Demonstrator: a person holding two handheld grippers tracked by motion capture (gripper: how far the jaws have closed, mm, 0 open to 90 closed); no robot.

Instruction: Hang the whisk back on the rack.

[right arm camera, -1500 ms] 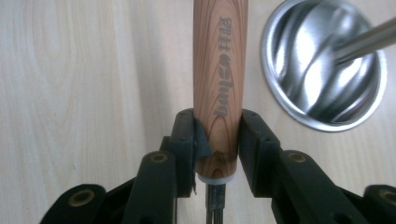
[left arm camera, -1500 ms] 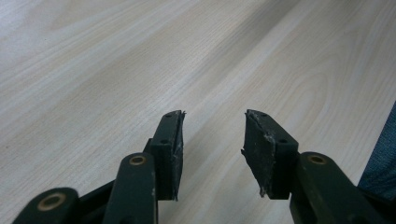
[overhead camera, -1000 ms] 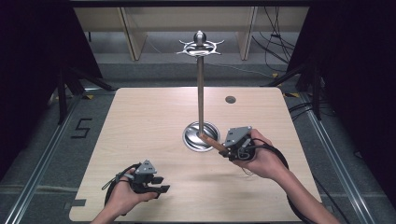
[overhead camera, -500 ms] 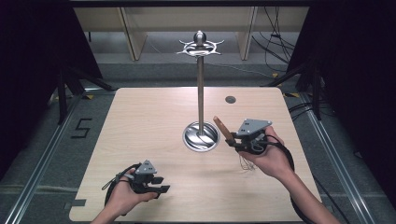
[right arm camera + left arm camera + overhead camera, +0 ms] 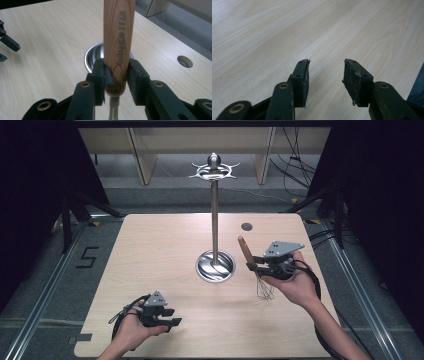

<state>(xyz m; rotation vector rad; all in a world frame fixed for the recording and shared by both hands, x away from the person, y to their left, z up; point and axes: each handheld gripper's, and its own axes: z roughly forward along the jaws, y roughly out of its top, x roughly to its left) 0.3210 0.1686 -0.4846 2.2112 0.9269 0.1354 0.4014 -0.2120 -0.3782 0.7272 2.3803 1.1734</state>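
The wooden table [image 5: 150, 265] occupies the centre of the high view, with its four edges visible and grey floor beyond them on all sides. A metal stand [image 5: 214, 210] rises from a round steel base [image 5: 215, 266] at the middle of the table, topped by a ring of hooks [image 5: 214, 169] at upper centre of the frame. A small round hole [image 5: 246, 226] sits in the tabletop toward its upper right. Bare wood lies open across the left half and along the lower edge. The left gripper [image 5: 167, 317] rests low at the lower left, near the bottom edge; in the left gripper view its jaws stand apart with nothing between them, bare wood beyond. The right gripper [image 5: 251, 265] is held just right of the base, above the tabletop. Its jaws are closed on the wooden handle [image 5: 119, 37] of a whisk [image 5: 260, 280]; the handle points up and left, the wire loops [image 5: 265, 290] hang below the hand. In the right gripper view, both pads press the handle near its lower end.
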